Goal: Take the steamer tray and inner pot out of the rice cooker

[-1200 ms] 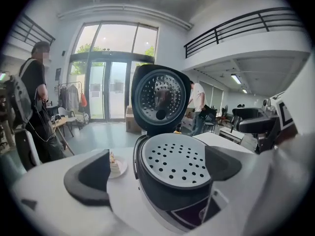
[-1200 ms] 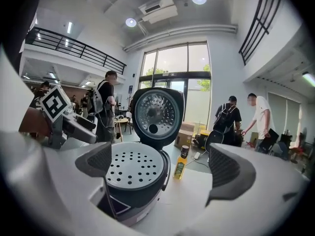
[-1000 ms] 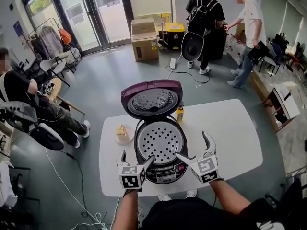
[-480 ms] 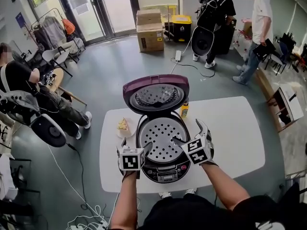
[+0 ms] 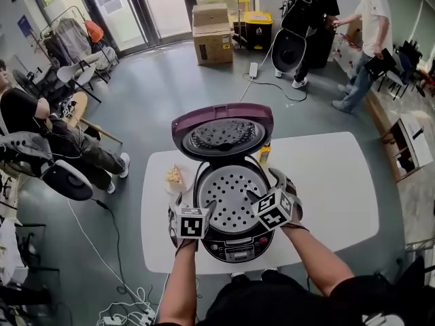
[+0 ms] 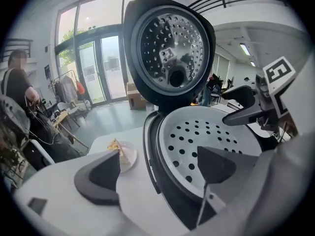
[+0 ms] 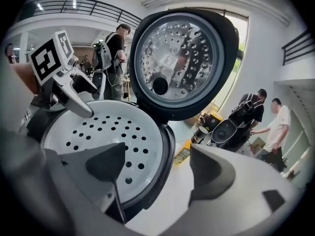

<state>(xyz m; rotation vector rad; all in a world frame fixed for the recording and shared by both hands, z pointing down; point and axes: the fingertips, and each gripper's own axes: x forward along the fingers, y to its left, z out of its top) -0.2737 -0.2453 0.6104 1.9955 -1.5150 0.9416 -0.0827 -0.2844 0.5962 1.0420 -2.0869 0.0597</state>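
Head view: I see the steamer tray (image 5: 230, 197) seated in the open rice cooker (image 5: 238, 246). Left gripper view: my left gripper (image 6: 157, 154) stands wide, jaws just closing, the rice cooker's rim between them, ungripped. Right gripper view: my right gripper (image 7: 157, 151) does likewise.

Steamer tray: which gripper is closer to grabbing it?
Right, slightly. The left gripper and right gripper each straddle the steamer tray rim, jaws having just been closing, not yet pinching. The right one looks further over the tray; the left sits at its front-left edge.
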